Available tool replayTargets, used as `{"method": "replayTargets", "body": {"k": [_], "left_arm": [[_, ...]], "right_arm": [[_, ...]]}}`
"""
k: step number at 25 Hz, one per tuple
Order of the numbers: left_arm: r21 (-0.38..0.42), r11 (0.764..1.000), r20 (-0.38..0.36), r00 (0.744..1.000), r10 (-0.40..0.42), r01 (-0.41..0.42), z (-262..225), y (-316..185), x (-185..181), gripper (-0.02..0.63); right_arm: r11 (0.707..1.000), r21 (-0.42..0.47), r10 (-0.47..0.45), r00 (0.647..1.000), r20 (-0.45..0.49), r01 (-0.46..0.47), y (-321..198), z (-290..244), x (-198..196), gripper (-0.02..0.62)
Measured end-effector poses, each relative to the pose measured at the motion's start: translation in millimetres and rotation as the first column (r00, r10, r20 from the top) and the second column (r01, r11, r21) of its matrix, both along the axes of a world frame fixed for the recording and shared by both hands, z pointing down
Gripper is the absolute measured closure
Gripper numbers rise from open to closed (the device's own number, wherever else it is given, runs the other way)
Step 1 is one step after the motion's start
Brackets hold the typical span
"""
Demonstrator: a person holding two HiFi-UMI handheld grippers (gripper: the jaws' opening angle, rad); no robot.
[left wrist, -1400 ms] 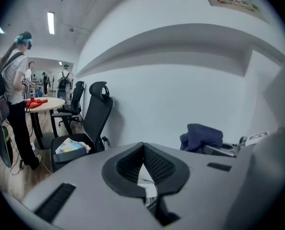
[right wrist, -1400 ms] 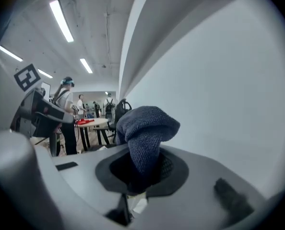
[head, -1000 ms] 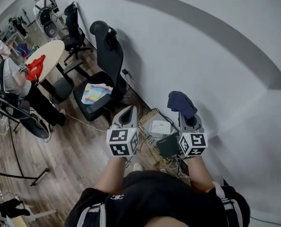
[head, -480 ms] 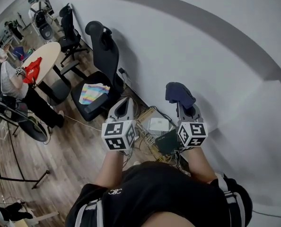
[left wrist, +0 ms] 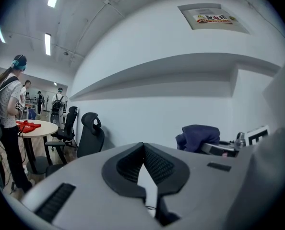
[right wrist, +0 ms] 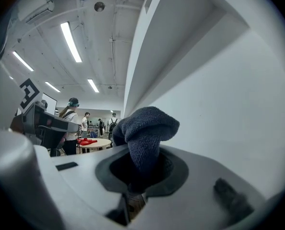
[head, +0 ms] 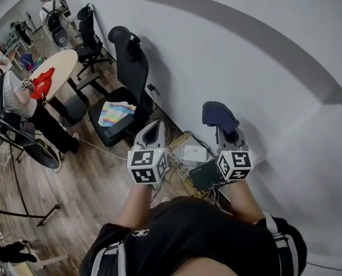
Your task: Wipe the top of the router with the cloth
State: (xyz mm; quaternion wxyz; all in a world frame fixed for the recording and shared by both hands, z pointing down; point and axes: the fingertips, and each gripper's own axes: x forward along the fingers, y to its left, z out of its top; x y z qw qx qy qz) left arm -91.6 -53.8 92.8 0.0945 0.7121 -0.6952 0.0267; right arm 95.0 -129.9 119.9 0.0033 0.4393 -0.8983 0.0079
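The right gripper [head: 223, 130] is held up in front of the white wall [head: 263, 56], its jaws pinching a dark blue cloth [head: 218, 115]; in the right gripper view the cloth [right wrist: 145, 128] rises out from between the jaws and folds over in a bunch towards 12 o'clock, hiding the tips of the right gripper [right wrist: 136, 169]; the left gripper [head: 156, 129] is level with it at its 9 o'clock, well apart from it, and its own view shows the jaws of the left gripper [left wrist: 143, 150] pressed together at the tips with nothing between them; below and between the two grippers, on the wooden floor [head: 96, 183] against the foot of the wall, lie a flat white box [head: 194, 153] and, just beside it at its 5 o'clock, a flat dark box [head: 204, 176] among loose cables [head: 179, 168]; which of the two is the router I cannot tell; the cloth touches neither; at 10 o'clock from the left gripper stands a black office chair [head: 129, 68] with a striped cloth [head: 116, 112] on its seat; farther towards 9 o'clock is a round worktop [head: 60, 68] with a red item [head: 42, 83] on it, and a person [head: 10, 96] just beside it.
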Motion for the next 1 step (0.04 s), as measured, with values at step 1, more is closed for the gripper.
{"method": "replayTargets", "body": {"k": [1], "left_arm": [[0.001, 1.000, 0.002, 1.000, -0.001, 0.001, -1.0, 0.0, 0.2, 0.601]], "right_arm": [[1.000, 0.003, -0.003, 1.000, 0.002, 0.003, 0.0, -2.1, -0.2, 0.541]]}}
